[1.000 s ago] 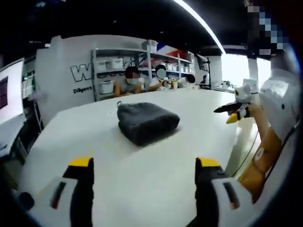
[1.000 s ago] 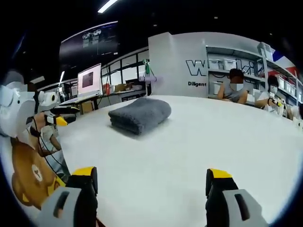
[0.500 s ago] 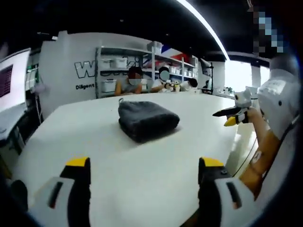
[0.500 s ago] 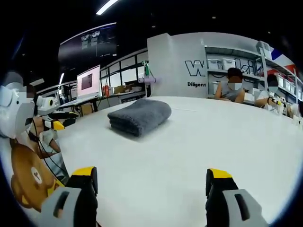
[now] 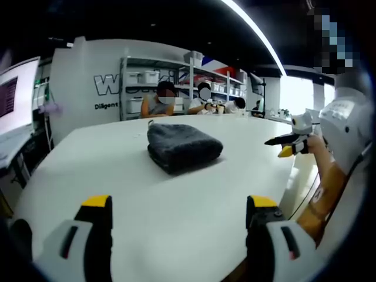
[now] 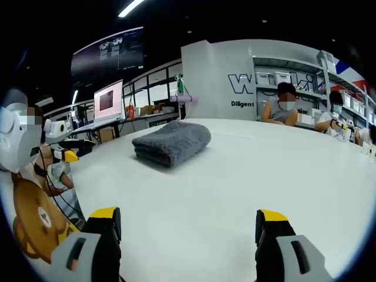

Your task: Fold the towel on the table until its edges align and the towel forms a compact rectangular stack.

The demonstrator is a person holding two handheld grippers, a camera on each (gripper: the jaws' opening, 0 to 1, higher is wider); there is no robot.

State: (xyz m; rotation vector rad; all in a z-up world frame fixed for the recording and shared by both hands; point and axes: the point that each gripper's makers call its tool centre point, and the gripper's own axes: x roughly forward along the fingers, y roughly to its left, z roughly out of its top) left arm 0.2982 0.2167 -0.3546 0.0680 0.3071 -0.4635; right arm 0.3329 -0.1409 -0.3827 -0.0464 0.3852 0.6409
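A dark grey towel [image 5: 183, 147] lies folded into a thick compact rectangle in the middle of the white table [image 5: 147, 211]. In the right gripper view the same towel [image 6: 171, 141] sits left of centre, well beyond the jaws. My left gripper [image 5: 178, 204] is open near the table's front edge, nothing between its yellow-tipped jaws. My right gripper [image 6: 187, 220] is open too, empty, held low over the table [image 6: 247, 176]. The right gripper [image 5: 288, 140] also shows at the right of the left gripper view, and the left gripper [image 6: 70, 147] at the left of the right gripper view.
Several people sit at the table's far side [image 5: 176, 100] before shelves with bins [image 5: 141, 88]. A monitor [image 6: 109, 100] glows on a desk beyond the table's left end. A person's white sleeve and bear-print apron [image 5: 335, 176] are at the right.
Both views have dipped slightly lower toward the table level. The towel lies as before, and both grippers stay open.
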